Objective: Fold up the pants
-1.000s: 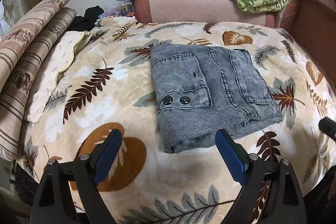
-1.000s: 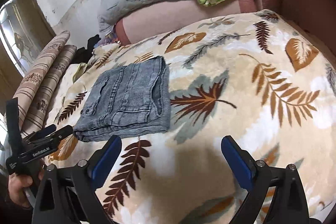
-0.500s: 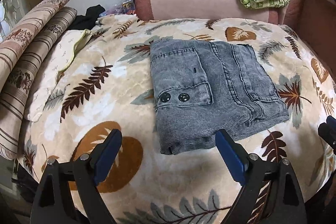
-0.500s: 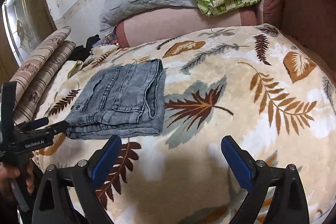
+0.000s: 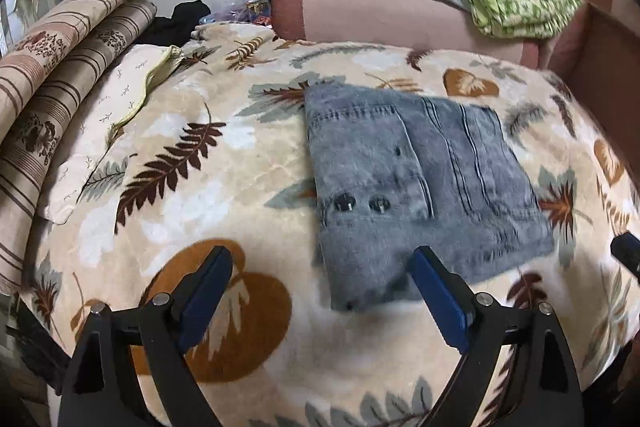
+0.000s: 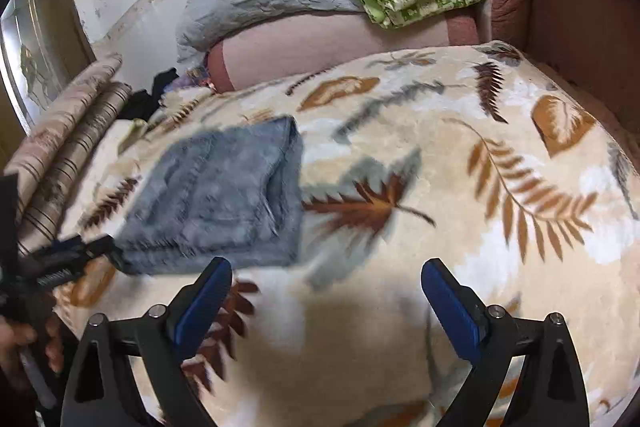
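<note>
Pants: I see the pants (image 5: 420,187) folded into a compact square, lying on the leaf-print blanket (image 5: 200,187).
Left tongs (image 5: 320,291): spread wide, empty, hovering near its front edge.
Right tongs (image 6: 326,295): wide, empty, off to its side.
Why: fold looks finished, I judge.

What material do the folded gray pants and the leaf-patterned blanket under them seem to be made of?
Pants: likely washed gray denim, matte; visible topstitched seams, a flap pocket and two dark snap buttons. Blanket: probably plush fleece, soft with a slight sheen; the fuzzy nap blurs the printed leaves.
</note>
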### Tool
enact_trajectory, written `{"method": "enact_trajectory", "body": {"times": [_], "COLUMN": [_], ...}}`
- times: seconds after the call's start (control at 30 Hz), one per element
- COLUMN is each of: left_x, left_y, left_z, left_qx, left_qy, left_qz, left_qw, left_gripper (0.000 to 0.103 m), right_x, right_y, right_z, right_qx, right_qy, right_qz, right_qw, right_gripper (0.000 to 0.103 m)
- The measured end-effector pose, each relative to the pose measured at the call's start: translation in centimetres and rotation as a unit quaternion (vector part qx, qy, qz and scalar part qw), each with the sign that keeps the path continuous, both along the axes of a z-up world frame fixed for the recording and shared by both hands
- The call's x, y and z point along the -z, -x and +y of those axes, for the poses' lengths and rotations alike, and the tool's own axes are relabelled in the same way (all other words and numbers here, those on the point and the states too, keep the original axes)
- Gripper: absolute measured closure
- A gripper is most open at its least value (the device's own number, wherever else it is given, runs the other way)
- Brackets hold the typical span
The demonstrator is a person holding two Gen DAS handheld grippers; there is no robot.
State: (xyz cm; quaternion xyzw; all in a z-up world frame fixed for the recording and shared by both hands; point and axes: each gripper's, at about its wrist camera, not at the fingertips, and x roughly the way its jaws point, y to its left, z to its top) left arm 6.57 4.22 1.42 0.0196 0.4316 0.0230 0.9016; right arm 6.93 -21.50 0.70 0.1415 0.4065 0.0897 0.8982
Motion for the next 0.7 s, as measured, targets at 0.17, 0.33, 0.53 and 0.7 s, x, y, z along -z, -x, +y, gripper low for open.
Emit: {"method": "enact_trajectory", "body": {"times": [0.17,0.33,0.53,0.7], "left_x": [-1.3,2.9,3.4,3.5], "left_y": [-2.0,-5.0,-5.1,-5.2], "left_z": [0.1,-0.9,-0.3,0.2], "left_qx": [0.001,0.013,0.02,0.016], "left_qy": [0.032,0.013,0.045,0.063], "left_qz": [-0.023,0.053,0.047,0.049], "left_qw": [0.9992,0.9984,0.9977,0.9967], "left_gripper": [0.011,0.011,0.009,0.008], "right_x": [-4.7,-2.0,5.1,0.4], "right_y": [-9.1,-19.8,-22.3,-18.4], "right_z": [5.4,11.5,13.0,12.4], "right_qx": [-0.069,-0.105,-0.108,-0.095], "right_qy": [0.044,0.093,0.15,0.172], "right_qz": [-0.014,0.049,0.146,0.074], "right_qw": [0.997,0.989,0.972,0.978], "right_gripper": [0.005,0.005,0.002,0.003]}}
